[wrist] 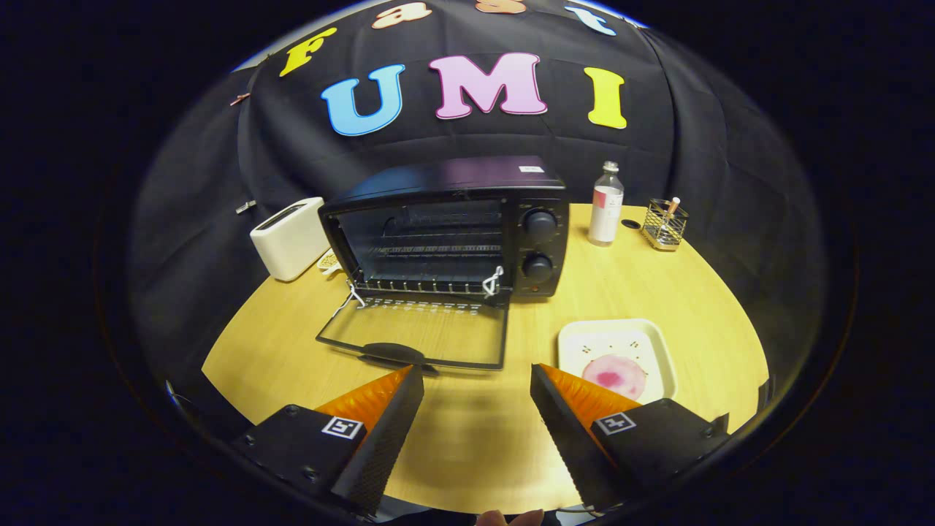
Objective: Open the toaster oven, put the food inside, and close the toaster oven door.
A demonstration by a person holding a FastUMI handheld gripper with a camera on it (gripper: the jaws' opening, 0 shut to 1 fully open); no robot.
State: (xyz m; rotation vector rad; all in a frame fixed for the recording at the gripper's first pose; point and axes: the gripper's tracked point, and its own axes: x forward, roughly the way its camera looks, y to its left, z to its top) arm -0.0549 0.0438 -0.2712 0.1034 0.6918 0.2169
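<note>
A black toaster oven [453,226] stands on the wooden table [475,438], beyond my fingers. Its glass door [416,332] lies folded down flat toward me, with the handle [391,353] at the near edge. Inside, a wire rack [431,259] is visible. A round pink piece of food [615,375] lies on a white square plate [657,343], just ahead of my right finger. My gripper [476,380] is open with nothing between its fingers, hovering over the table in front of the open door.
A white toaster [288,237] sits left of the oven. Right of the oven stand a clear bottle [606,204] and a wire basket [665,223] holding a small item. A fingertip [504,517] shows at the near edge.
</note>
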